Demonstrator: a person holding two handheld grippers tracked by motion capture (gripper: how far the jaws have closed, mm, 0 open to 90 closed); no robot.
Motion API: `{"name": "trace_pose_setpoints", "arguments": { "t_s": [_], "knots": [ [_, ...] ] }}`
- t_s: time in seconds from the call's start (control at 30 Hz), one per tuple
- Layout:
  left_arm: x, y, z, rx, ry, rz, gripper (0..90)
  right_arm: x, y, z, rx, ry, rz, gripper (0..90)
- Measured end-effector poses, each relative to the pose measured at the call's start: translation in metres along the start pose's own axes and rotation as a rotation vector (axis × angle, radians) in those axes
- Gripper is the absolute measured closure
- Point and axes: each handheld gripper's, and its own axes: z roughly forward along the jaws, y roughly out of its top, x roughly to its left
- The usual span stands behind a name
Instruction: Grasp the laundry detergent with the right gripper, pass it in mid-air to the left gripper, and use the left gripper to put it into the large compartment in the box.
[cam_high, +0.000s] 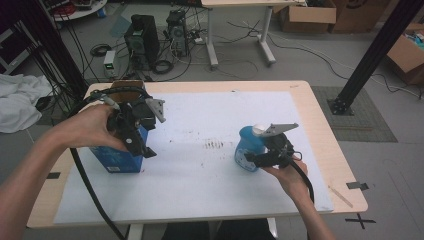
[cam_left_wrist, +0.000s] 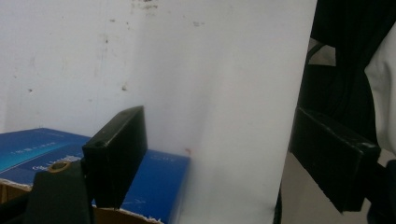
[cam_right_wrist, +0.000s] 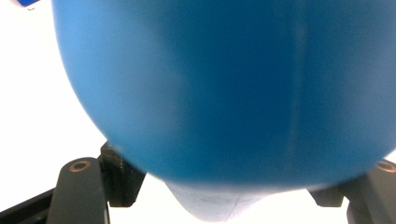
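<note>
A blue box (cam_high: 117, 161) with an open cardboard top stands at the left of the white sheet (cam_high: 200, 175). My left gripper (cam_high: 142, 145) hangs over its right edge, pointing down. In the left gripper view the box (cam_left_wrist: 28, 147) lies at lower left. There the left gripper (cam_left_wrist: 219, 135) is open: one jaw is over the box edge, the other beyond the sheet's edge. A blue bottle (cam_high: 247, 145) with a white cap stands at the right. My right gripper (cam_high: 256, 159) reaches around its lower part. The bottle (cam_right_wrist: 224, 84) hides the pads of the right gripper (cam_right_wrist: 224, 189).
The white sheet covers most of the wooden table (cam_high: 325, 130) and has dark smudges (cam_high: 215, 145) in the middle. A thin wooden stick (cam_high: 340, 196) and a strip of black tape (cam_high: 358, 185) lie at the front right corner. Cables trail from both grippers.
</note>
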Motion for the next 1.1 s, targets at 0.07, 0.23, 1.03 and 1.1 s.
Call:
{"name": "trace_pose_setpoints", "arguments": {
  "t_s": [0.07, 0.23, 1.03, 1.1],
  "knots": [
    [0.0000, 0.0000, 0.0004, 0.000, -0.002, 0.000, 20.0, -0.0002, -0.0003, 0.0004, 0.000, 0.000, -0.003, 29.6],
    [0.0003, -0.0002, 0.0007, 0.001, -0.002, -0.002, 20.1, 0.0000, -0.0012, -0.0006, -0.018, -0.003, -0.007, 32.5],
    [0.0006, -0.0023, 0.0012, -0.002, -0.002, -0.004, 20.2, 0.0028, -0.0036, 0.0032, -0.050, -0.010, -0.006, 38.7],
    [0.0009, -0.0025, 0.0013, -0.003, -0.003, -0.004, 20.3, 0.0028, -0.0042, 0.0037, -0.052, -0.009, -0.005, 38.8]
  ]
}}
